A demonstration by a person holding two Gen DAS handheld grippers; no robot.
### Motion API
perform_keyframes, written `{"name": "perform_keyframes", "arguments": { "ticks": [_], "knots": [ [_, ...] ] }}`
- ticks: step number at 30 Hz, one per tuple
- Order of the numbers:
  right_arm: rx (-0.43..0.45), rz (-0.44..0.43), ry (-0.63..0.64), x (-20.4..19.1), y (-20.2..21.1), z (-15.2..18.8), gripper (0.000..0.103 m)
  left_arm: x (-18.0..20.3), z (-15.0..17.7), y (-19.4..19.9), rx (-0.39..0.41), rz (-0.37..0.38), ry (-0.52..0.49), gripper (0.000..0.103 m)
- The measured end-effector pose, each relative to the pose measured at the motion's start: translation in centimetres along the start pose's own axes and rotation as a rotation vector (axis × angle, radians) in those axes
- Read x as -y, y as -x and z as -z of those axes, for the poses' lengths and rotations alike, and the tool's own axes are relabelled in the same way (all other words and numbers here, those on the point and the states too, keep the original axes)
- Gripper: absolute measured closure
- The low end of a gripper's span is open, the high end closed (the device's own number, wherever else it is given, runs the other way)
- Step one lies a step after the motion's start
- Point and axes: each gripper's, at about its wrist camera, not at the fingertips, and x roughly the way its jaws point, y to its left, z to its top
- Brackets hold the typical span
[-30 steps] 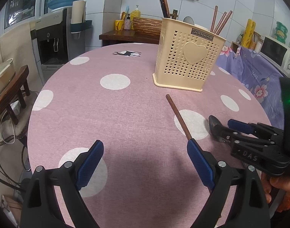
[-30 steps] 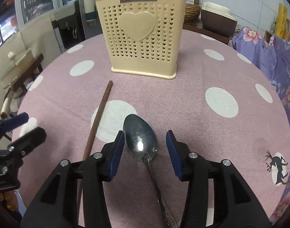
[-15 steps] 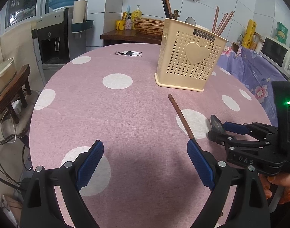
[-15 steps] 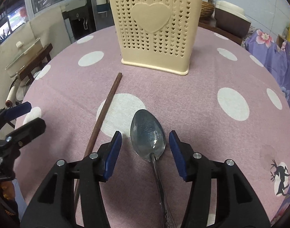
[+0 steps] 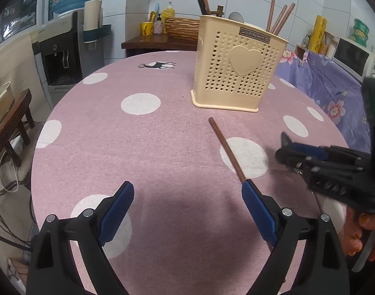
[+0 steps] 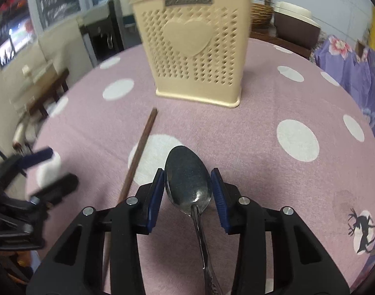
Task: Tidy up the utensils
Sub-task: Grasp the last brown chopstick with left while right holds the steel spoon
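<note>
A cream perforated utensil holder (image 5: 236,68) (image 6: 195,49) stands on the pink dotted table, with several chopsticks (image 5: 278,17) upright in it. A brown chopstick (image 5: 226,147) (image 6: 140,152) lies on the table in front of it. My right gripper (image 6: 187,186) is shut on the bowl of a metal spoon (image 6: 187,177), its blue pads touching both sides; the right gripper also shows in the left wrist view (image 5: 286,147). My left gripper (image 5: 187,204) is open and empty, its right finger beside the chopstick's near end.
The round table (image 5: 143,147) drops off at left to a wooden stool (image 5: 10,125) and a water dispenser (image 5: 62,56). A purple flowered cloth (image 5: 335,93) and a microwave (image 5: 354,56) are at right. A shelf with bottles and a basket (image 5: 177,29) is behind.
My right gripper's jaws have closed in onto the spoon bowl, and the right view has tipped and moved nearer the holder. My left gripper has stayed open.
</note>
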Motion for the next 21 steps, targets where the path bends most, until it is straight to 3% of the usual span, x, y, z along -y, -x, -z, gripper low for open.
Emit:
{"name": "perform_keyframes", "arguments": {
  "ticks": [4, 7, 14, 21],
  "knots": [
    [0.090, -0.044, -0.084, 1.6, 3.3, -0.7, 0.064, 1.2, -1.0, -0.6, -0.019, 0.029, -0.030, 0.018],
    [0.137, -0.044, -0.103, 2.3, 5.3, -0.8, 0.064, 2.2, -1.7, -1.6, -0.047, 0.041, -0.062, 0.026],
    [0.217, -0.044, -0.132, 3.3, 8.6, -0.7, 0.064, 3.5, -3.6, -4.8, -0.134, 0.082, -0.037, 0.053],
    [0.251, -0.026, -0.132, 3.7, 9.7, 0.1, 0.065, 5.1, -5.1, -7.7, -0.175, 0.018, -0.023, 0.083]
  ]
}}
